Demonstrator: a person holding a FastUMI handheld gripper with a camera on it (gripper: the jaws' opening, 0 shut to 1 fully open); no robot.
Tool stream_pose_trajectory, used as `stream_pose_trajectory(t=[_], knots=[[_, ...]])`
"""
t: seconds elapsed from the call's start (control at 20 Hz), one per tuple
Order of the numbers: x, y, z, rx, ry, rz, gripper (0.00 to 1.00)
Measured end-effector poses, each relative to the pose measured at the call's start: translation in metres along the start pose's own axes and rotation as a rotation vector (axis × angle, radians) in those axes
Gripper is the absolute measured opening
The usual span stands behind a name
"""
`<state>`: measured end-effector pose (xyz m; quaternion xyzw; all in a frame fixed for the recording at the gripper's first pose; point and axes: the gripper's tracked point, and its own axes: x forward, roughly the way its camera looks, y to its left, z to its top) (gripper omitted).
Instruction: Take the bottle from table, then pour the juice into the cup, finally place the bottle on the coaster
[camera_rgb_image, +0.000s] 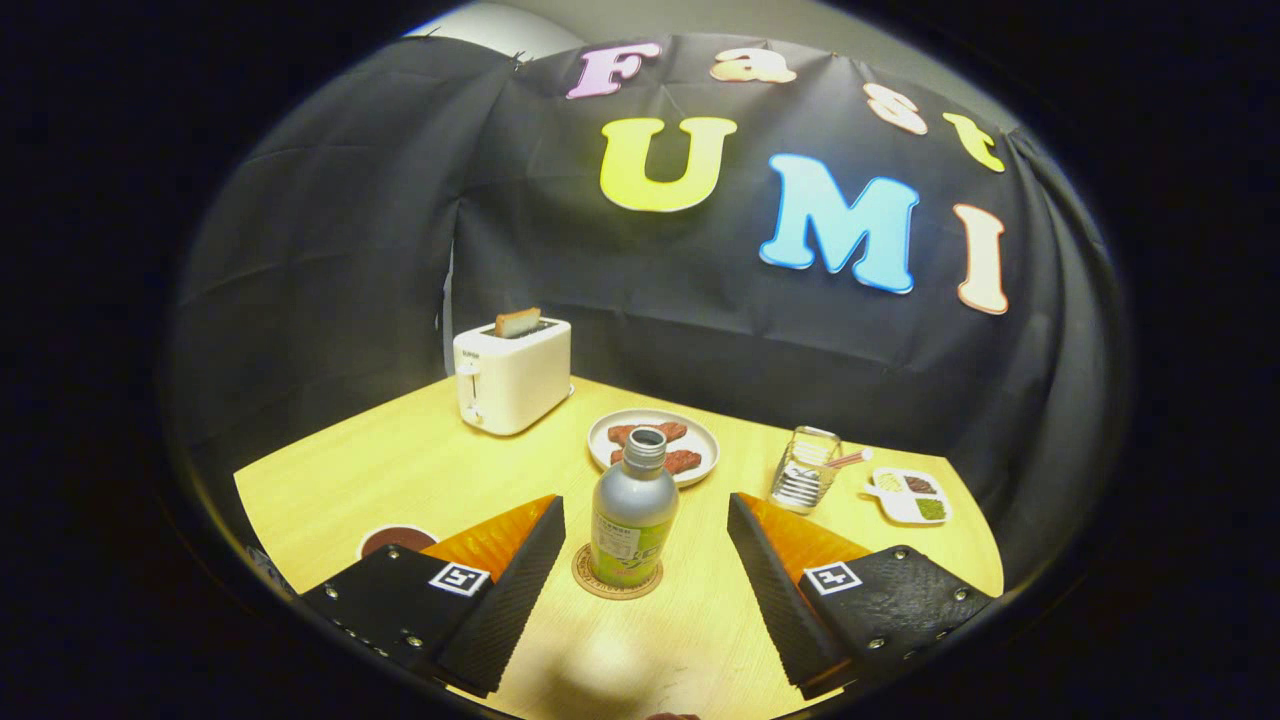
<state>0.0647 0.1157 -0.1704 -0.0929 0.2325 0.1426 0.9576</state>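
Tool (646, 540) spread open, bottle (634, 520) between fingers | bottle upright on coaster (617, 574) | wooden table (400, 470), black cloth wall (330, 230)

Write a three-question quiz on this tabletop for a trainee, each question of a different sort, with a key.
1. True or false: the bottle stands upright on the coaster.
2. Multiple choice: what lies on the plate beyond the bottle? A) red-brown pieces of food B) a spoon C) a lemon
3. Fill in: the tongs are ____, with the bottle between the two fingers and touched by neither.

Key:
1. True; its cap is off.
2. A.
3. open.

Also in the scene for follow-ups: a toaster with a slice in its slot, a glass cup and a small divided dish on the table.
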Motion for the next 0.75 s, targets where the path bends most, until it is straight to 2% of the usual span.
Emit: stream_pose_trajectory(t=[0.2, 0.75], knots=[[-0.039, -0.005, 0.027, 0.041, -0.077, -0.076, 0.99], [-0.149, -0.01, 0.066, 0.074, -0.208, -0.258, 0.99]])
